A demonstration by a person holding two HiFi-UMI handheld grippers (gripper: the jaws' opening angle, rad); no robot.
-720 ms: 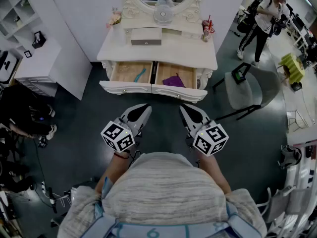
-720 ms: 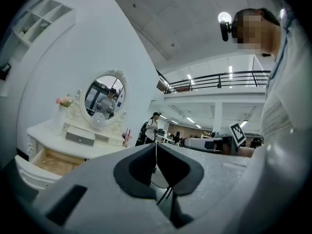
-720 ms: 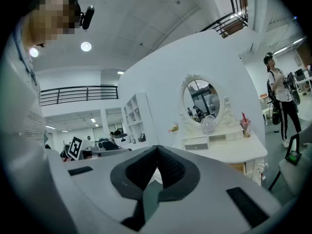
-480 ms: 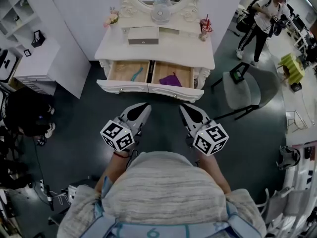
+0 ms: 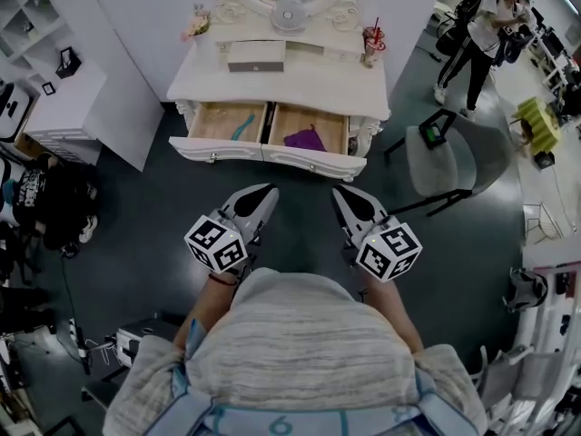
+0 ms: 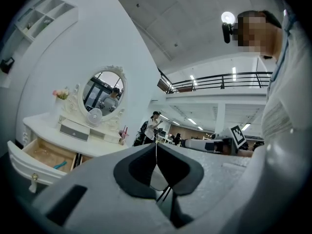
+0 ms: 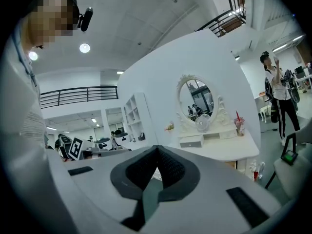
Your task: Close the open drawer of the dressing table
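The white dressing table (image 5: 309, 80) stands ahead of me under an oval mirror. Both of its drawers are pulled out. The left drawer (image 5: 218, 145) holds a teal item (image 5: 243, 125), and the right drawer (image 5: 314, 162) holds a purple cloth (image 5: 304, 139). My left gripper (image 5: 266, 192) and right gripper (image 5: 340, 193) hover side by side short of the drawer fronts, apart from them, both shut and holding nothing. In the left gripper view the jaws (image 6: 156, 146) meet tip to tip, with the left drawer (image 6: 34, 162) off to the left. The right gripper (image 7: 157, 150) view shows the table (image 7: 219, 143) beyond its shut jaws.
A grey chair (image 5: 440, 160) stands right of the table. A person (image 5: 481, 30) stands at the far right. A white cabinet (image 5: 64, 107) sits to the left. On the tabletop are a small fan (image 5: 290, 12), a cup with a straw (image 5: 372, 42) and a little drawer box (image 5: 254, 55).
The dressing table has shifted slightly up and left in the head view. Both grippers keep their places and stay shut.
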